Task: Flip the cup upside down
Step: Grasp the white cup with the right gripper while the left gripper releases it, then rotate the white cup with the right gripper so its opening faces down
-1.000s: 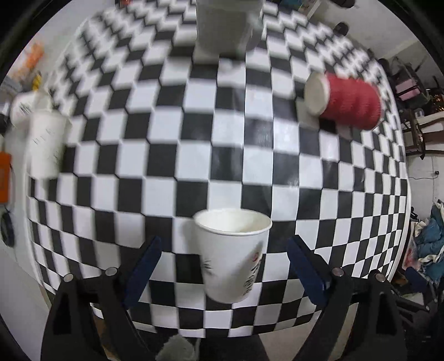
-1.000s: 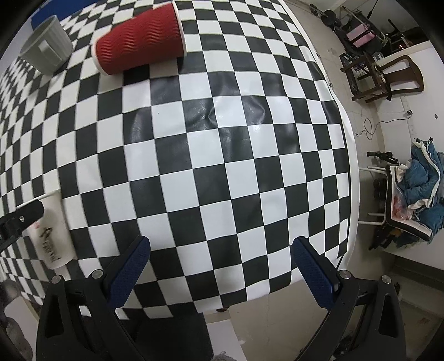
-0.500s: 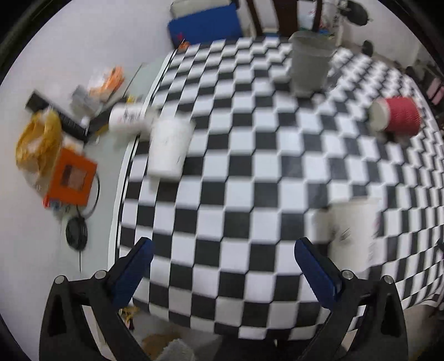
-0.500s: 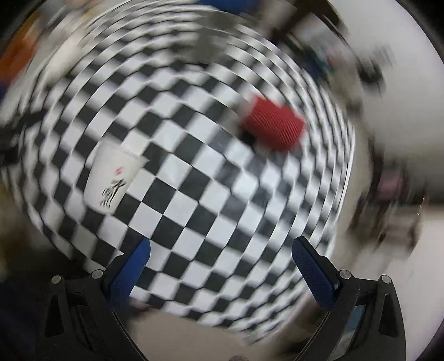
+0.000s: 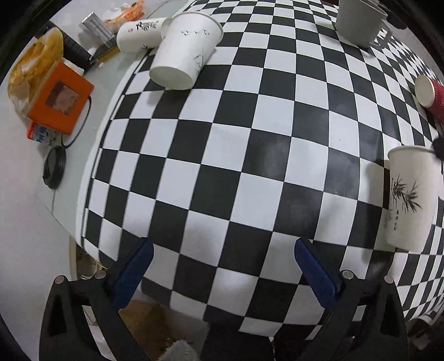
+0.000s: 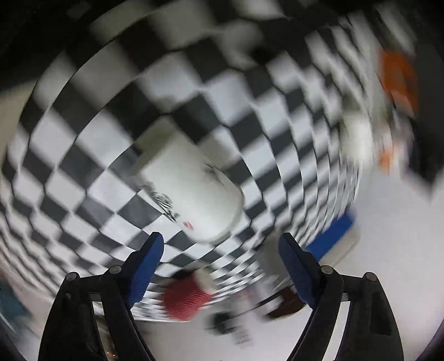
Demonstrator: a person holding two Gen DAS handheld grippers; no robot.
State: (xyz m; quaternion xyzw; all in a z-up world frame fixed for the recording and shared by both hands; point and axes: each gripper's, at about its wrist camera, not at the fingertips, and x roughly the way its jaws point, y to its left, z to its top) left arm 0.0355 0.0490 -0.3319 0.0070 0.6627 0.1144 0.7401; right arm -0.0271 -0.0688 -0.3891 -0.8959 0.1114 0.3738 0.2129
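Observation:
A white paper cup with a bamboo print [image 5: 409,198] stands upright, mouth up, on the checkered table at the right edge of the left wrist view. My left gripper [image 5: 222,273] is open and empty near the table's front edge, well left of that cup. The right wrist view is blurred and rolled over. In it the same white cup [image 6: 194,194] appears just ahead of my right gripper [image 6: 222,259], which is open and empty, with the jaws wide apart.
Another white cup [image 5: 186,48] stands upside down at the back left. A red ribbed cup [image 5: 430,93] lies on its side at the right. A grey cup [image 5: 359,19] stands at the back. An orange box [image 5: 59,97] and clutter lie off the table's left.
My left gripper has backed away from the upright cup and swung left. My right gripper has rolled over fast and now faces the cup.

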